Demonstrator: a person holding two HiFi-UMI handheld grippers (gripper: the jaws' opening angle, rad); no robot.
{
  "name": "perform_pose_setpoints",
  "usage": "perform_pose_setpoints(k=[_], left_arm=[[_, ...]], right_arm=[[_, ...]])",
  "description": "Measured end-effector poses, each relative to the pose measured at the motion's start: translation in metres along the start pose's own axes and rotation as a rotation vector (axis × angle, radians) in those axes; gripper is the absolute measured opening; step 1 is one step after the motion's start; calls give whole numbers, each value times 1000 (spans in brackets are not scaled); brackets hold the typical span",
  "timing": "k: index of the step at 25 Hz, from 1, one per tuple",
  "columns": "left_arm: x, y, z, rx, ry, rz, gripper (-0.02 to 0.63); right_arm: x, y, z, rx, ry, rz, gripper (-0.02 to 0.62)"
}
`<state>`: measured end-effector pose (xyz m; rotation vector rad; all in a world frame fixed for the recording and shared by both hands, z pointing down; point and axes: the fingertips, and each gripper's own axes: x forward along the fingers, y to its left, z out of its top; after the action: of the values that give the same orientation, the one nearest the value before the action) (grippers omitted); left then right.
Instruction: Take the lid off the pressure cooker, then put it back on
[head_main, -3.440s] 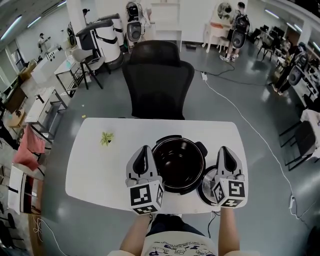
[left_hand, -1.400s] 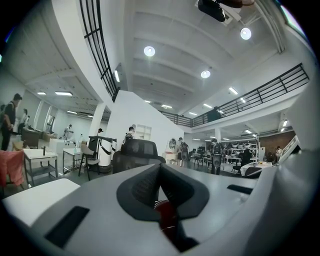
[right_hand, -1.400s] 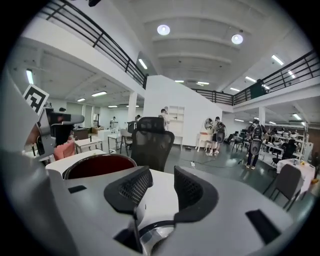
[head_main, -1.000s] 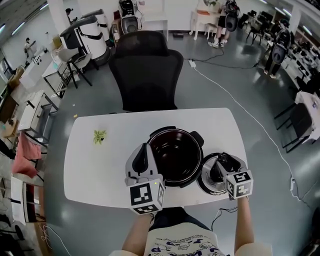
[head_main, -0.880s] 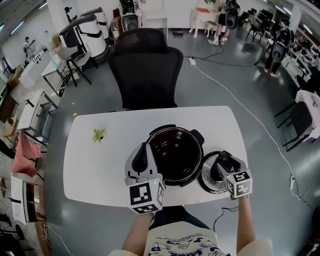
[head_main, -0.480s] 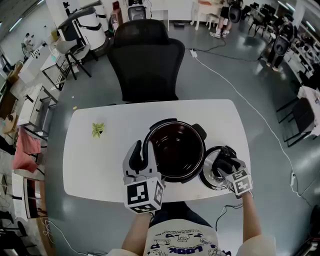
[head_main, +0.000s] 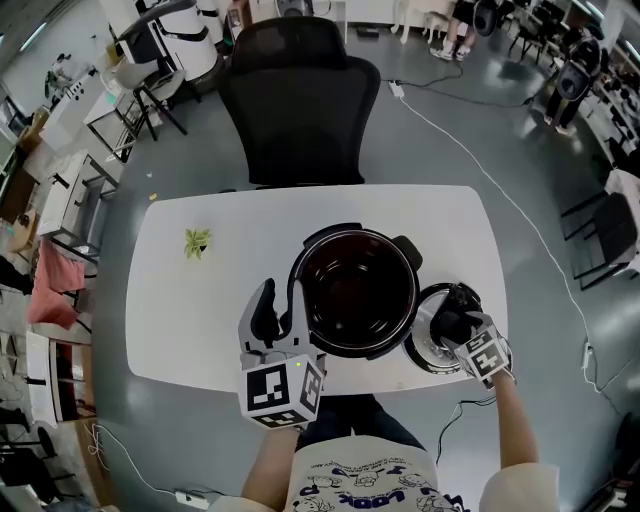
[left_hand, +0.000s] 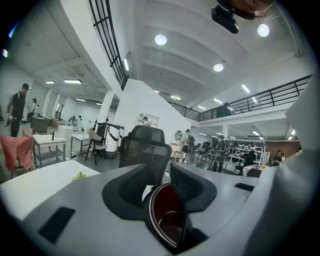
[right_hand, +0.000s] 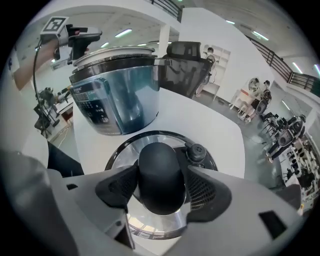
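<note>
Lid off, refit still to do.
Lid (head_main: 425, 336) lies on tabletop (head_main: 200, 320) just right of pressure cooker (head_main: 358, 290). My right gripper (head_main: 457, 320) straddles its knob (right_hand: 161, 172), jaws just opening, unclamped. My left gripper (head_main: 275, 306) is likewise opening around the cooker rim.

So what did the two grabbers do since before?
The right gripper tipped down over the lid beside the cooker; its jaws have just been opening, with the black knob between them. The left gripper has just been opening too, its jaws astride the cooker's rim. Cooker, lid and the little green sprig stayed put.
</note>
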<state>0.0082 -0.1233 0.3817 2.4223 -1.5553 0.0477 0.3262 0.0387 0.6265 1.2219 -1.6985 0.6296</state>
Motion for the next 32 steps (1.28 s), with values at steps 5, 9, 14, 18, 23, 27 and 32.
perform_pose_setpoints(k=[5, 9, 14, 18, 23, 27, 32], left_arm=[[1, 2, -7, -2, 16, 8, 144], [2, 2, -12, -6, 22, 13, 144], [3, 2, -17, -8, 32, 17, 145], [4, 3, -21, -9, 43, 24, 146], [4, 5, -24, -12, 49, 31, 146], [5, 6, -27, -23, 54, 35, 146], [5, 11, -33, -40, 70, 43, 156]], right_arm=[[14, 2, -1, -71, 51, 55, 322], [19, 6, -1, -98, 98, 105, 319], [25, 5, -6, -92, 134, 190, 301], [26, 5, -6, -109, 147, 207, 302], [26, 6, -6, -116, 138, 208, 295], [27, 6, -7, -119, 131, 208, 295], [26, 5, -5, -120, 130, 207, 295]])
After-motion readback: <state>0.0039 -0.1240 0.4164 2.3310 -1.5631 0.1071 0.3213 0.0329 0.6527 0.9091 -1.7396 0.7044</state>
